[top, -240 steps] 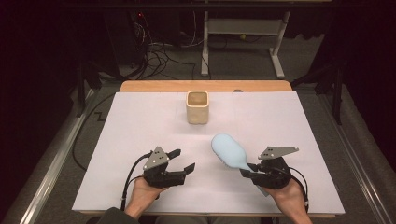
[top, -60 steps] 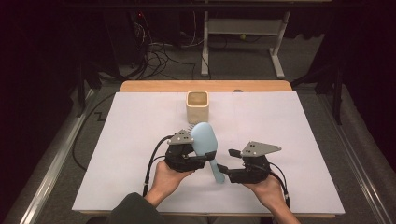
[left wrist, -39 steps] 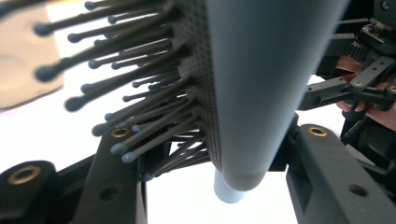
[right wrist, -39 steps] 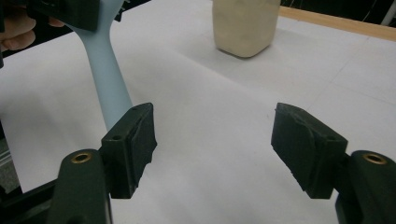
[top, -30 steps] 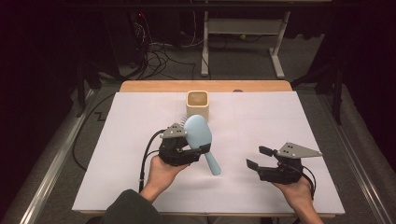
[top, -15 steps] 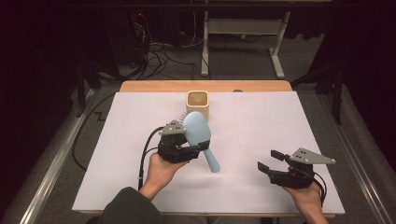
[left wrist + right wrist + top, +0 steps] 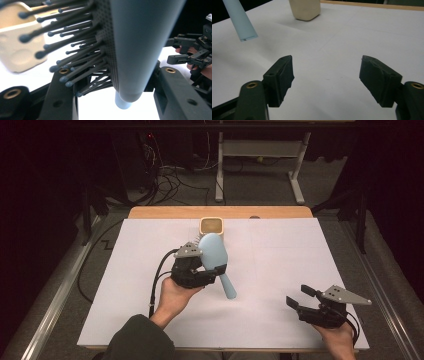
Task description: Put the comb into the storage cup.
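Brush held up at mid-frame, right gripper free

Lower right, the right gripper [image 7: 299, 299] gapes wide with nothing between its jaws. At centre, the left gripper [image 7: 207, 270] clamps the blue brush [image 7: 216, 254], handle slanting down-right above the paper. Beyond it, upper centre, stands the cup [image 7: 212, 225].

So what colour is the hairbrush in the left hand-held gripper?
Light blue hairbrush, with dark bristles; the colour shows best in the high view.
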`<state>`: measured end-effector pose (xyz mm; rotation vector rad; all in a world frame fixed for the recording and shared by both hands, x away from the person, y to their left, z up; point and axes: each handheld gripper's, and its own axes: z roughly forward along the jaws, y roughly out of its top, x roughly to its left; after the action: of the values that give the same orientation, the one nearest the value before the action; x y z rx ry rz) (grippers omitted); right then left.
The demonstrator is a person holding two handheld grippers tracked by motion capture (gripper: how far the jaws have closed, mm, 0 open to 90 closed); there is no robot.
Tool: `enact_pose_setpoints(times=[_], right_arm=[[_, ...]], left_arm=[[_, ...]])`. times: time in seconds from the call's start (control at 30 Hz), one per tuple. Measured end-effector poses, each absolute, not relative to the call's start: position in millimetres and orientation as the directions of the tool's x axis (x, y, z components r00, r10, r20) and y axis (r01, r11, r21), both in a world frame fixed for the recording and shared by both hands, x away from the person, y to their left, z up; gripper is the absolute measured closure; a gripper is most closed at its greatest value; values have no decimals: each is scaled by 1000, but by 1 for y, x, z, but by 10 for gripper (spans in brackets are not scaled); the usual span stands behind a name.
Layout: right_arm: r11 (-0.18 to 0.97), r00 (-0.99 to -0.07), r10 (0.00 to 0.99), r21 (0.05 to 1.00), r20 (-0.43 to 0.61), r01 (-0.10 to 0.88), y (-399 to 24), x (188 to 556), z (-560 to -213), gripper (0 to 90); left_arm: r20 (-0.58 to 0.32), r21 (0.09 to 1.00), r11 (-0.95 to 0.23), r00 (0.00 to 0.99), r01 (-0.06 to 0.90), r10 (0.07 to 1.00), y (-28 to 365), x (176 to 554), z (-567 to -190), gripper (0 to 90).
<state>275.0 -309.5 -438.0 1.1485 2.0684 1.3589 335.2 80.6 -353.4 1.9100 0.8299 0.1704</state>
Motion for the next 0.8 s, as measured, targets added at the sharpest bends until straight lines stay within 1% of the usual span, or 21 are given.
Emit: enact_pose_setpoints(times=[0.2, 0.6, 0.7, 0.8], right_arm=[[159, -557, 824, 900, 105, 406, -316, 272, -443, 298], [107, -505, 855, 911, 121, 399, -326, 266, -456, 277], [98, -497, 859, 914, 123, 395, -329, 264, -457, 276], [84, -492, 861, 916, 132, 393, -332, 261, -458, 270]], left_arm=[[-205, 848, -271, 754, 455, 624, 79, 341, -343, 536], [-224, 851, -230, 722, 472, 655, 88, 351, -340, 536], [-205, 854, -234, 715, 464, 669, 90, 354, -336, 536], [-220, 855, -218, 710, 470, 669, 92, 357, -333, 536]])
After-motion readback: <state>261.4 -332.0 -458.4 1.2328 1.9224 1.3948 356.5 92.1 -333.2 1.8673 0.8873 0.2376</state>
